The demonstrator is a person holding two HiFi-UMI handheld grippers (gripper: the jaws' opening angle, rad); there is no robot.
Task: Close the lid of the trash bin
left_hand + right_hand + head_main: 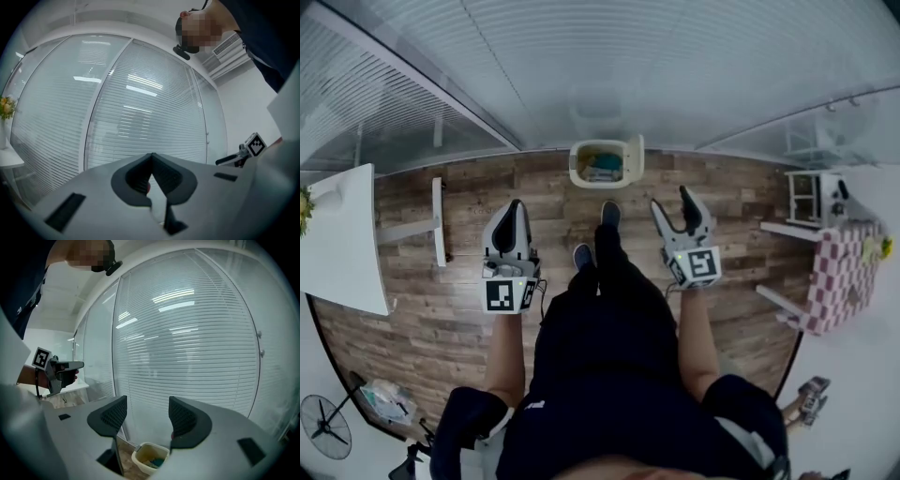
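Observation:
A cream trash bin (602, 163) stands on the wood floor against the glass wall, straight ahead of the person's feet. Its lid (635, 157) stands up on the bin's right side, and coloured rubbish shows inside. My left gripper (515, 214) is held out at the left, well short of the bin, with its jaws shut and nothing between them; in the left gripper view (151, 176) only the blinds show beyond it. My right gripper (674, 204) is out at the right, open and empty. Below its jaws (147, 416), the right gripper view shows the bin (150, 458) some way off.
A white table (337, 239) and a low white frame (438, 220) stand at the left. On the right are a checked-cloth table (844, 272) and a small white rack (814, 197). A fan (323, 427) is at the bottom left. The person's shoes (609, 214) point at the bin.

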